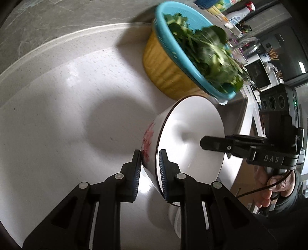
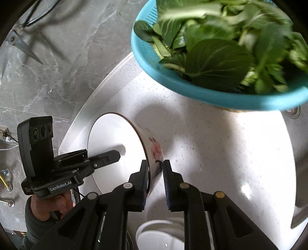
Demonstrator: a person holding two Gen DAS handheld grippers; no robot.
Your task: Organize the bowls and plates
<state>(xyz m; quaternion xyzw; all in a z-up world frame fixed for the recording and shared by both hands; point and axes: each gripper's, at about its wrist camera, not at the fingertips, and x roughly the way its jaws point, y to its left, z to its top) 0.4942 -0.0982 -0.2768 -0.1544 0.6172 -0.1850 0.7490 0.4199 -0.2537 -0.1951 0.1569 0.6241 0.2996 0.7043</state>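
Note:
A white bowl with a dark rim and a red flower print outside is held on its side over a white sink basin. My left gripper is shut on its rim, one finger inside and one outside. My right gripper is shut on the opposite part of the same bowl. Each gripper shows in the other's view, the right one and the left one. Another white dish lies below in the basin, partly hidden by my fingers.
A blue colander full of green leaves sits in a yellow basin at the sink's far side. Grey marble counter surrounds the sink; scissors lie on it. Bottles and jars stand further back.

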